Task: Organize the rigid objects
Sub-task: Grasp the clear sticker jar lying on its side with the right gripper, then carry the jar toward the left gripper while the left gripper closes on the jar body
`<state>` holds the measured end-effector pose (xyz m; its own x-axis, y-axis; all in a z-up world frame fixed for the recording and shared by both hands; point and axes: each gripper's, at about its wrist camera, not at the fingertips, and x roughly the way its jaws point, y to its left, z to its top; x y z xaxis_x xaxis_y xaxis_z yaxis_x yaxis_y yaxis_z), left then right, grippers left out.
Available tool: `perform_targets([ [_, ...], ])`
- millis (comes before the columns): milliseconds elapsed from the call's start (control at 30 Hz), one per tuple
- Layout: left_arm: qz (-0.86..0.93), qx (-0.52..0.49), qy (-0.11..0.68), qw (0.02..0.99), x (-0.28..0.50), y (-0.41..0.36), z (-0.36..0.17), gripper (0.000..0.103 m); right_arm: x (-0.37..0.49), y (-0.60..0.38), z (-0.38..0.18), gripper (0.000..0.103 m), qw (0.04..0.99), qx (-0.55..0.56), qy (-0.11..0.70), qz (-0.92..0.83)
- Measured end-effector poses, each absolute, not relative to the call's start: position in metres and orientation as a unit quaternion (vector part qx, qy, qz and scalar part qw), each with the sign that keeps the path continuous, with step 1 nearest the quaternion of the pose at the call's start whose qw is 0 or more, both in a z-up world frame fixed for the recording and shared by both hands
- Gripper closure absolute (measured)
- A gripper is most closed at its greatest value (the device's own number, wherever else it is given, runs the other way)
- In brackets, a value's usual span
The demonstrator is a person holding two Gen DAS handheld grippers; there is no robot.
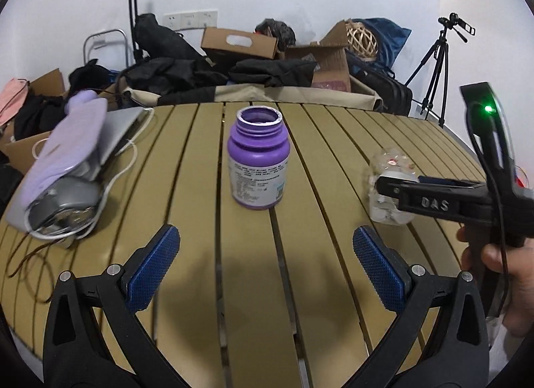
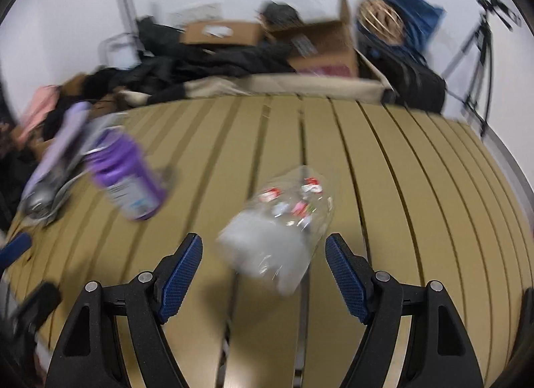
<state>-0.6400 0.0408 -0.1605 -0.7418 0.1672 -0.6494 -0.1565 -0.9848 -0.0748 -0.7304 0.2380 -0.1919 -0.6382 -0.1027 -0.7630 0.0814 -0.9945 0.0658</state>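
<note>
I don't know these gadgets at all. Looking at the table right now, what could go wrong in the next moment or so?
1. The clear plastic jar sits just ahead of the right gripper, whose jaws are open. The right wrist view is blurred, suggesting quick motion, so the jar could be knocked away.
2. The purple bottle stands upright with no cap. A bump from the left gripper might tip it.
3. The slatted table has gaps that might unsettle whatever is set down there.

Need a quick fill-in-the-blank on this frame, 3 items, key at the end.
1. The purple bottle stands upright with its cap ____.
2. Both the left gripper and the right gripper have jaws that are ____.
3. The clear jar sits on a table made of ____.

Missing words: off; open; slats
</note>
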Motion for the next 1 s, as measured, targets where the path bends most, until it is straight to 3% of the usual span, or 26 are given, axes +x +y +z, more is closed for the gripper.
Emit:
perform_targets([
  [100,0.928,-0.36,-0.007,0.092,-0.653,0.043,-0.169,0.0,-0.753,0.245,-0.207,0.022,0.05,0.433,-0.057,-0.898],
  [233,0.925,-0.364,-0.005,0.108,-0.657,0.043,-0.172,0.0,-0.757,0.248,-0.212,0.028,0.081,0.425,-0.056,-0.9],
  [300,0.924,-0.365,-0.006,0.119,-0.658,0.043,-0.171,0.0,-0.755,0.244,-0.21,0.035,0.105,0.419,-0.028,-0.902],
  [600,0.908,-0.376,-0.038,0.183,-0.671,0.057,-0.168,0.0,-0.66,0.195,-0.211,0.029,0.382,0.386,0.145,-0.827],
  [633,0.904,-0.38,-0.046,0.188,-0.675,0.059,-0.169,0.003,-0.651,0.19,-0.212,0.029,0.39,0.378,0.164,-0.823],
  [833,0.893,-0.401,-0.058,0.197,-0.675,0.068,-0.174,0.056,-0.65,0.199,-0.215,0.026,0.372,0.396,0.144,-0.827],
  [933,0.897,-0.397,-0.04,0.19,-0.668,0.065,-0.17,0.058,-0.653,0.218,-0.213,0.025,0.339,0.398,0.126,-0.843],
  [1000,0.9,-0.396,-0.026,0.183,-0.664,0.063,-0.166,0.044,-0.658,0.226,-0.212,0.025,0.308,0.4,0.119,-0.855],
])
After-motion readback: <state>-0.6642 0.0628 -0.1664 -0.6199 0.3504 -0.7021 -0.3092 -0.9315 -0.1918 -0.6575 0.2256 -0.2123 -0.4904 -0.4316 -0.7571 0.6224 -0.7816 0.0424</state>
